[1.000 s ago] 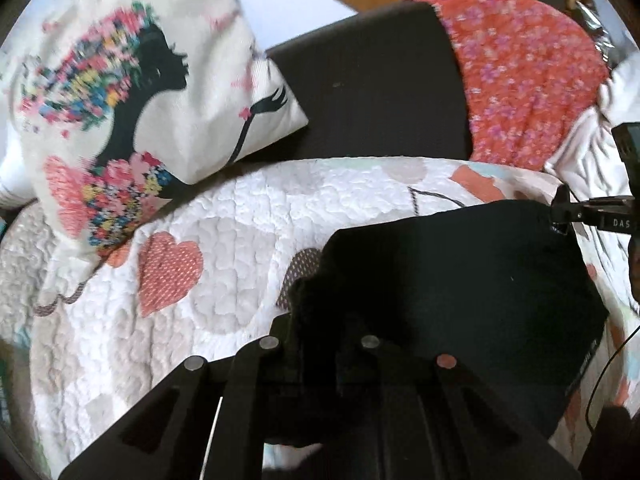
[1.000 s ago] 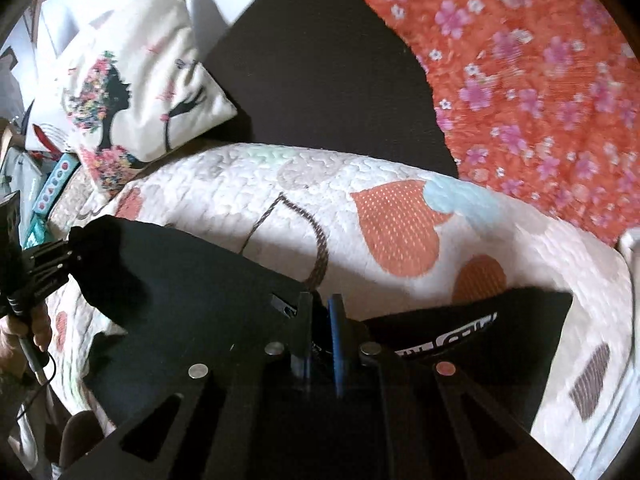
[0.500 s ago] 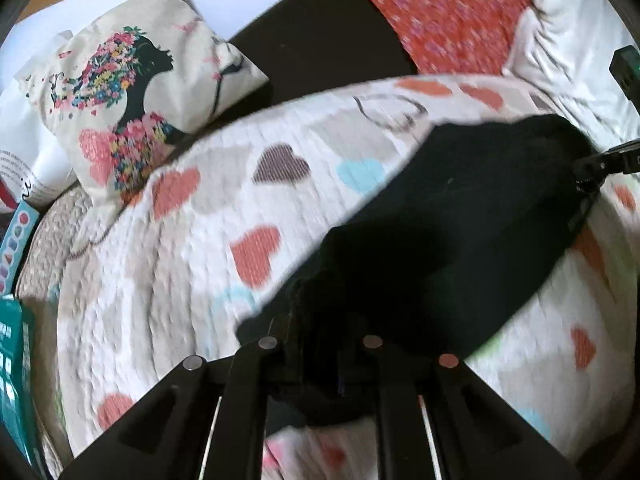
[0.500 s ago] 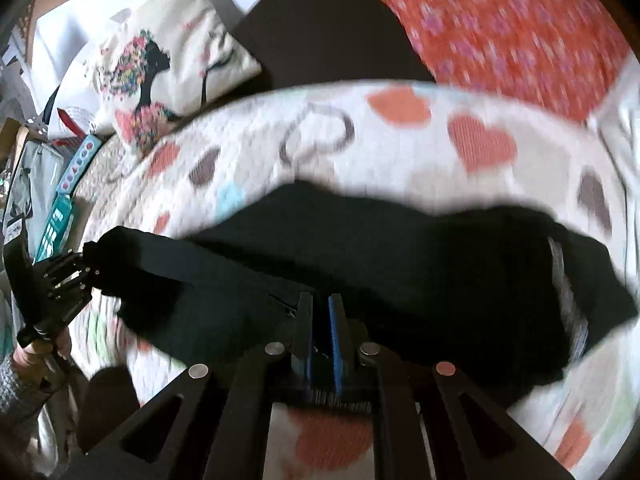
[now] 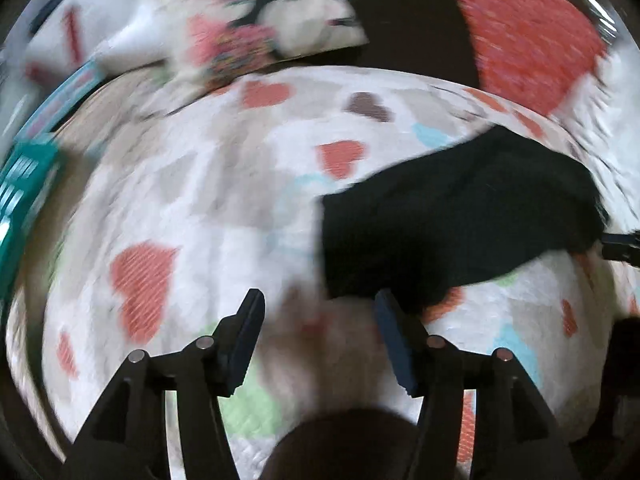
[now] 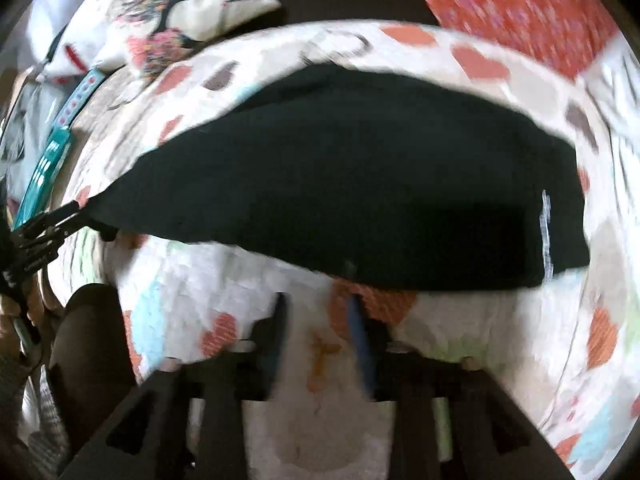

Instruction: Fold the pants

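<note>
The black pants [image 6: 360,176] lie flat in a folded band on the white quilt with coloured hearts [image 6: 224,280]. In the left wrist view the pants [image 5: 452,220] lie ahead and to the right. My left gripper [image 5: 318,304] is open and empty, just short of the near left corner of the pants. My right gripper [image 6: 318,308] is open and empty, just short of the near edge of the pants. The left gripper also shows in the right wrist view [image 6: 60,220] at the left end of the pants. Both views are motion-blurred.
A printed pillow [image 5: 240,28] and a dark cushion [image 5: 412,24] lie at the back. Red flowered fabric [image 5: 532,40] is at the back right. A teal box [image 5: 20,184] sits at the left edge of the bed.
Both grippers have opened and let go of the pants, which now lie on the quilt. Both grippers have drawn back toward the near edge.
</note>
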The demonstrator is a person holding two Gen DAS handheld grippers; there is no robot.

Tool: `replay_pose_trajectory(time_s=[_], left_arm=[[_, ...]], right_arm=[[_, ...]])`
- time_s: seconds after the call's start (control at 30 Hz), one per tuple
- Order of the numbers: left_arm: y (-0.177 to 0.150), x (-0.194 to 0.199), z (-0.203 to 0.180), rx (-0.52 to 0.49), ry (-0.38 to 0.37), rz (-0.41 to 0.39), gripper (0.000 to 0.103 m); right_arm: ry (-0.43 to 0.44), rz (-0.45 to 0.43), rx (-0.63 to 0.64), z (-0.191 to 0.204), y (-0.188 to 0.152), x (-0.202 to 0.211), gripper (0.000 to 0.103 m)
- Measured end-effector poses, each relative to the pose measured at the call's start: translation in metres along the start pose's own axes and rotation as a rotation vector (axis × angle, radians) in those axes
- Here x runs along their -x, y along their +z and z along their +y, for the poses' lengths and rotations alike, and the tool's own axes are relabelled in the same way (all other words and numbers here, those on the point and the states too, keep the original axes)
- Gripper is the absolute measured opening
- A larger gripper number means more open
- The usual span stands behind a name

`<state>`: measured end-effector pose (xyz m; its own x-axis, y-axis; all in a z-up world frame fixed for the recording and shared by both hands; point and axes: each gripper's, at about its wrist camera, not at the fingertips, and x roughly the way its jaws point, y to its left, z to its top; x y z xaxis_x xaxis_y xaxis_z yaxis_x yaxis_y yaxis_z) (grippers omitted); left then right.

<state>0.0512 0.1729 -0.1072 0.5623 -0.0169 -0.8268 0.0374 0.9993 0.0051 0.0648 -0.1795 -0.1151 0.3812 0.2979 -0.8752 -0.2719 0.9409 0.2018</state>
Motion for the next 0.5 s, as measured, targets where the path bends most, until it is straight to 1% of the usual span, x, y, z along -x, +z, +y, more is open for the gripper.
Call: replay_pose_trajectory(time_s=[0.07,0.2,0.27,0.4,0.5], left_arm=[[-0.003,0.004,0.014,0.069,0.018,-0.007,0.058],[-0.007,0.011,0.035,0.202,-0.012,-0.025,0.058],[-0.012,0.014,0.046,0.258,-0.024,-0.033,0.058],[-0.023,0.016,0.069,0.354,-0.044,-0.033,0.057],[-0.029,0.018,0.086,0.417,-0.061,-0.03,0.057]], right_arm=[[0.03,-0.021,0.041,0.021,0.018,0.002,0.048],[0.118,-0.022,0.109,0.071,0.053,-0.011,0.048],[0.162,-0.003,0.161,0.103,0.069,-0.026,0.048],[0.18,0.047,0.274,0.161,0.087,-0.062,0.048],[0.218,0.098,0.306,0.193,0.096,-0.091,0.048]])
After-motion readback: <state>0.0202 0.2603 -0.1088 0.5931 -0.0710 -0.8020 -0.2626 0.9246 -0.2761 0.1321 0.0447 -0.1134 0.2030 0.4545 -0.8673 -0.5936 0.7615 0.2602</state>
